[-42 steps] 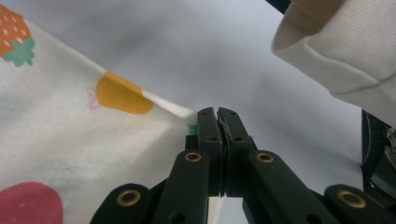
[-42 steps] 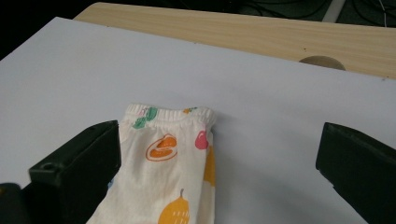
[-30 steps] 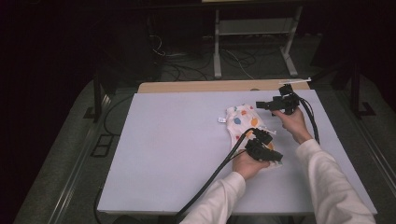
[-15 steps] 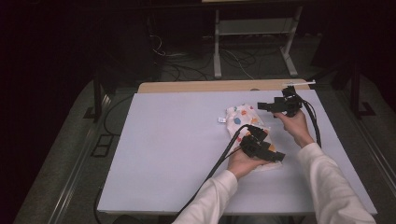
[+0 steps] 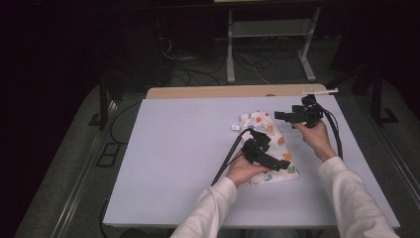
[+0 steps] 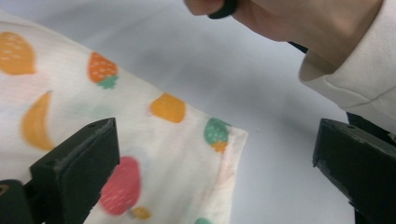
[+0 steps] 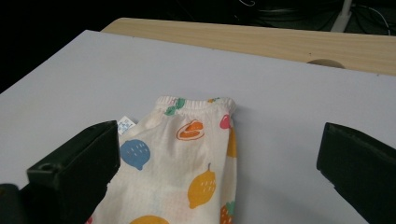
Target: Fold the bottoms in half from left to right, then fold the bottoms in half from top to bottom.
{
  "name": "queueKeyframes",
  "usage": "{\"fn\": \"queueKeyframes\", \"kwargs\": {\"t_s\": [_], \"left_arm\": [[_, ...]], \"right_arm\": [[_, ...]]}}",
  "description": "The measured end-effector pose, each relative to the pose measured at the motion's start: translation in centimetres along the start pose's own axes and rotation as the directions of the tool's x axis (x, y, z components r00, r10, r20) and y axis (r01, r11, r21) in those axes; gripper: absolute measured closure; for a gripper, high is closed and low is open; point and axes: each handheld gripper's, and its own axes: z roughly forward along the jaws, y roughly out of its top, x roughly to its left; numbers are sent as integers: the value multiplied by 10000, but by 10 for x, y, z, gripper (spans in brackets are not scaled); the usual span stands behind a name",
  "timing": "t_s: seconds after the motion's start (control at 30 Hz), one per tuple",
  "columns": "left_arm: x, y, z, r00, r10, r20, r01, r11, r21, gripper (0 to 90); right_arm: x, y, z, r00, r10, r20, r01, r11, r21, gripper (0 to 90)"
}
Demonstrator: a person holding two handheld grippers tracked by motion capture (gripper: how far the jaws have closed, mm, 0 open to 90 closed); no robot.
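Pale surface (image 5: 173,163) bearing folded fruit-print garment (image 5: 257,124); left gripper (image 5: 271,162) and right gripper (image 5: 283,116) spread wide above it, holding nothing.

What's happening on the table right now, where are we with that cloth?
A person is working a fruit-print garment lying folded on the white table, with a gripper in each hand. The left gripper hovers over the near end, jaws wide open around a corner of the fabric. The right gripper sits at the far end by the elastic waistband, jaws also open. Neither is gripping the cloth at this moment.
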Motion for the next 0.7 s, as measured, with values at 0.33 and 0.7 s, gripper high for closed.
{"fn": "queueKeyframes", "kwargs": {"t_s": [0.33,0.7], "left_arm": [[17,-4,-22,9992,-71,-392,54,9991,-432,0],[35,1,-50,9962,63,-873,-114,9982,-581,0]], "right_arm": [[2,-2,-3,9999,-19,-129,19,10000,-45,0],[8,-1,-7,9993,-218,-314,219,9997,45,0]]}}
